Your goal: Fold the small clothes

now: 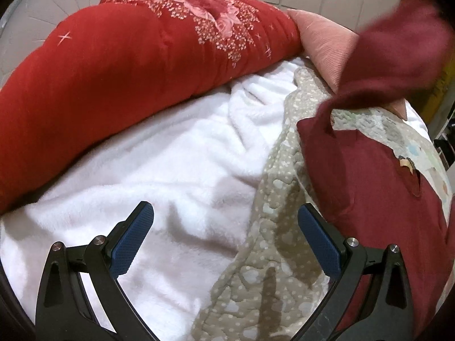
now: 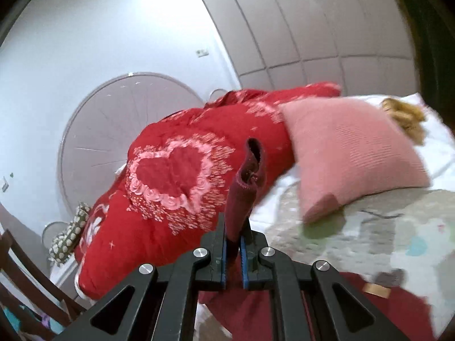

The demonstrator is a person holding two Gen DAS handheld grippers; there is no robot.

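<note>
Bedroom setting: bed (image 1: 170,170) covered with a white fleece blanket, white wall and panelled wardrobe doors (image 2: 284,28) behind.

- Red quilt (image 1: 128,71): bundled along the far side of the bed, pink heart and flower pattern.
- Pink ribbed cushion (image 2: 349,153): lying against the quilt's end, on the bed.
- Beige quilted cover (image 1: 273,227): heart print, spread over the white blanket toward the right.
- Maroon garment (image 1: 369,184): task item; lies on the beige cover at the right, one sleeve lifted off the bed and blurred in the left wrist view. A small tan label shows near its neckline.
- Right gripper (image 2: 234,258): fingers pressed together, pinching the sleeve cuff, which stands up out of them.
- Left gripper (image 1: 224,241): fingers spread wide, nothing between them, above the white blanket and the beige cover's edge.
- Dark wooden chair (image 2: 28,284): beside the bed, partly seen.
</note>
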